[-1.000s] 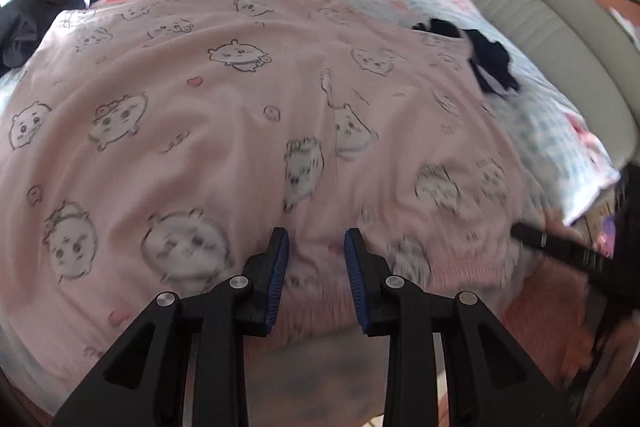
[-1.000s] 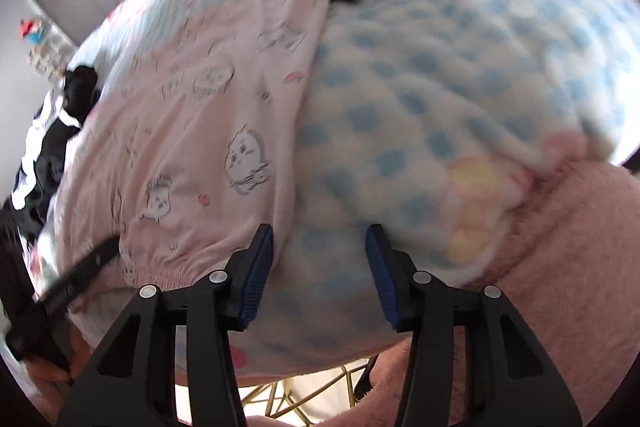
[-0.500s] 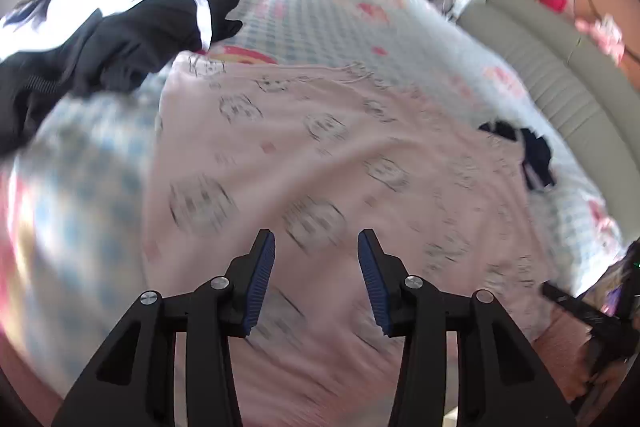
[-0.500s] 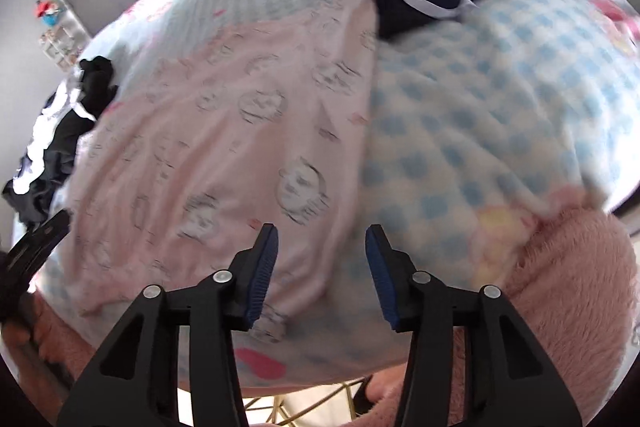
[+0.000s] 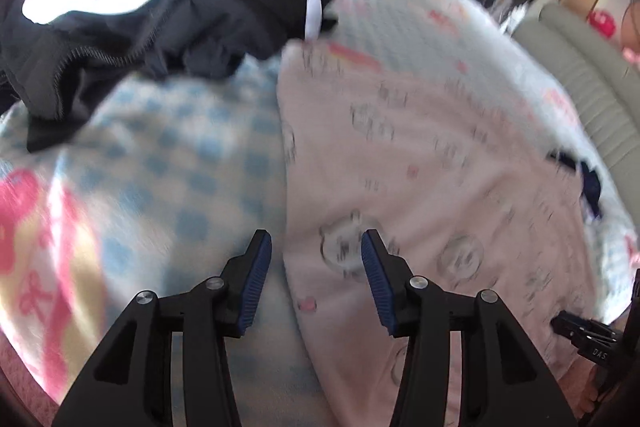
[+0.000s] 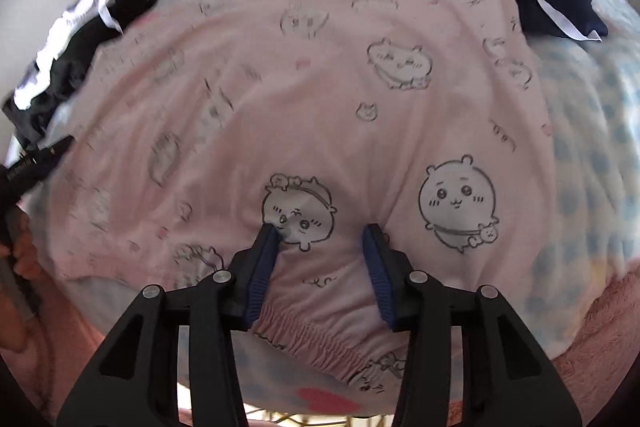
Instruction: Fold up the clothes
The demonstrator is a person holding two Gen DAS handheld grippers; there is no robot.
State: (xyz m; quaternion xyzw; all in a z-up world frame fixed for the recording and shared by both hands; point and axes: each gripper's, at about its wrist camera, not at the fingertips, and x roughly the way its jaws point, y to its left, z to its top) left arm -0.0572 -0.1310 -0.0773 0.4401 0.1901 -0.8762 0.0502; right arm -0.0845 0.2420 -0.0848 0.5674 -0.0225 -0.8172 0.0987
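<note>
Right gripper (image 6: 320, 247) closing, nothing pinched yet, elastic waistband (image 6: 308, 331) of pink garment (image 6: 320, 87) directly below you; left gripper (image 5: 316, 267) opening, empty, at garment side edge.

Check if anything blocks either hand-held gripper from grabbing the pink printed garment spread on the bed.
Nothing visible does. The right hand-held gripper, jaws closing, sits directly over the pink garment near its elastic hem. The left hand-held gripper, jaws opening, straddles its side edge. The black clothes lie farther off.
</note>
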